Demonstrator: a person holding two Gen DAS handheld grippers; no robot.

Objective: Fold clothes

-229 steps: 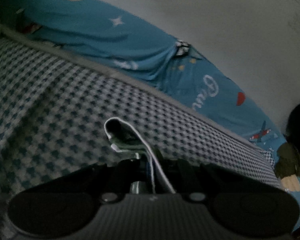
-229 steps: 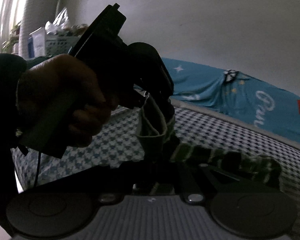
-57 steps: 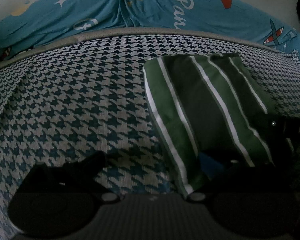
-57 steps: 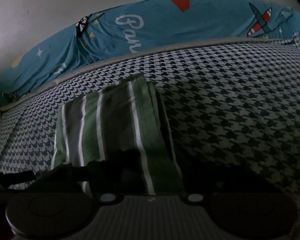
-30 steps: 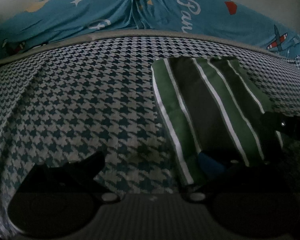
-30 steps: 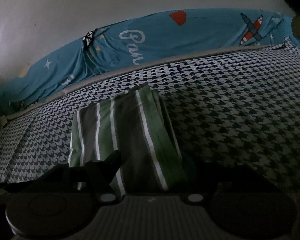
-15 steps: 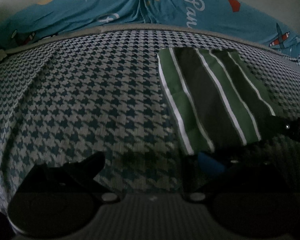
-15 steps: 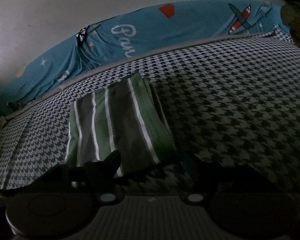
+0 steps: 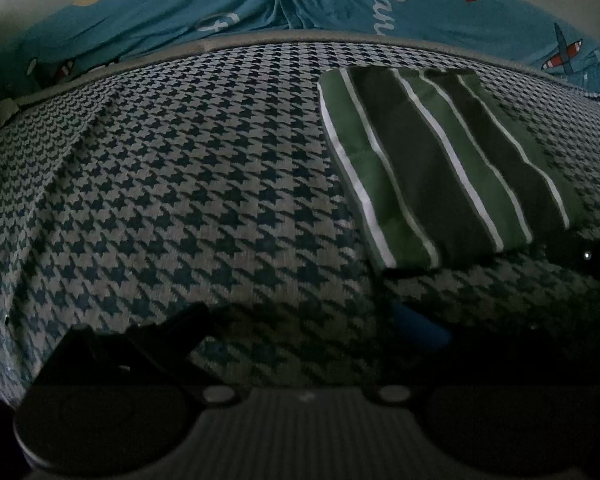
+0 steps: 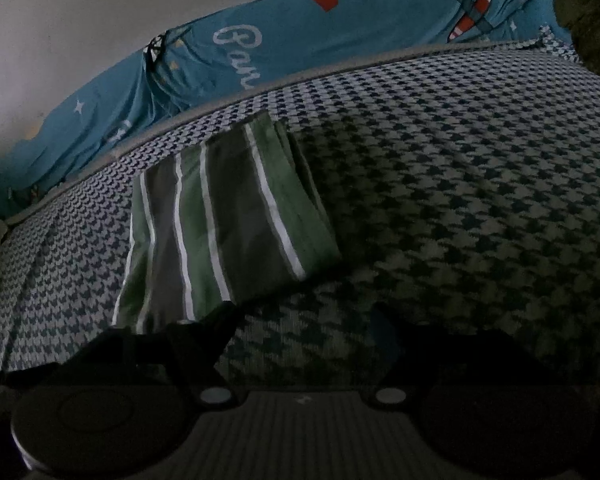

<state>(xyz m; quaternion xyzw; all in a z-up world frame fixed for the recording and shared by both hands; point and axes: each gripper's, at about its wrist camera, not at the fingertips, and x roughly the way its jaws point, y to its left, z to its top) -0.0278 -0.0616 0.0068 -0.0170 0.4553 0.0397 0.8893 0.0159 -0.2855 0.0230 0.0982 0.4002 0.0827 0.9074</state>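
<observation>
Folded green striped garment point(image 9: 439, 168) lying flat ahead of both grippers; left gripper point(image 9: 300, 320) wide, empty; right gripper point(image 10: 303, 328) opening, empty, angled downward.

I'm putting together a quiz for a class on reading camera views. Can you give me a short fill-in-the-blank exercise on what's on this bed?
1. The folded green cloth has thin stripes coloured ____.
2. It lies flat on a bed cover with a blue-and-white ____ pattern.
3. Behind the bed cover runs a turquoise sheet printed with a red-and-white ____ near its right end.
4. Neither the left gripper nor the right gripper ____ the cloth.

Missing words: white; houndstooth; aeroplane; holds
</observation>
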